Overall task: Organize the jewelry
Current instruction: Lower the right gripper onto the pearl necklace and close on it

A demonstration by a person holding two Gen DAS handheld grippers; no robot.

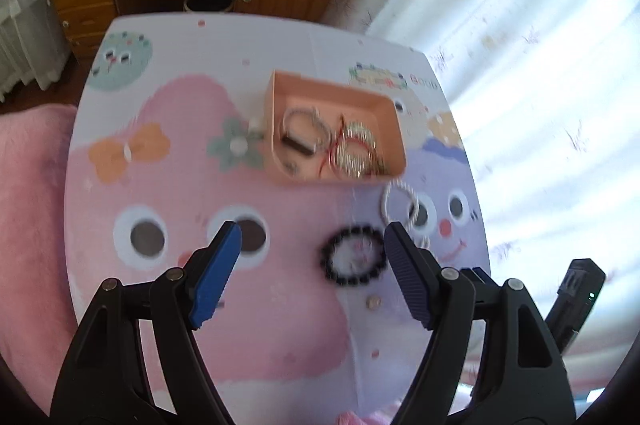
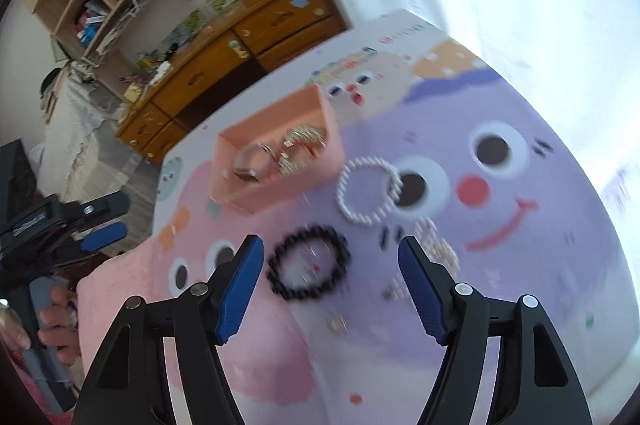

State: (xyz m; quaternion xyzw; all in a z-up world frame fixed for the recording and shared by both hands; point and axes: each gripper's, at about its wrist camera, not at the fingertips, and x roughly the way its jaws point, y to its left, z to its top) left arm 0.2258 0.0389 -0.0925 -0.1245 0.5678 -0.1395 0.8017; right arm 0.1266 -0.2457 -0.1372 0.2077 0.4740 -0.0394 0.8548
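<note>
Both hold nothing: the left gripper (image 1: 312, 253) and right gripper (image 2: 330, 265) hang wide open above the table (image 2: 520, 305). The black bead bracelet (image 2: 308, 263) lies flat between the right gripper's fingertips, the white bead bracelet (image 2: 368, 191) just beyond, the peach tray (image 2: 276, 193) of jewelry further ahead. Best to drop straight down, pinch one side of the bead ring, lift clear. No lettering is legible through the blur

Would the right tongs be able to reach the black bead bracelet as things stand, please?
Probably yes: the right tongs are open and the black bead bracelet lies flat on the table just ahead of the gap, with nothing lying over it.
</note>
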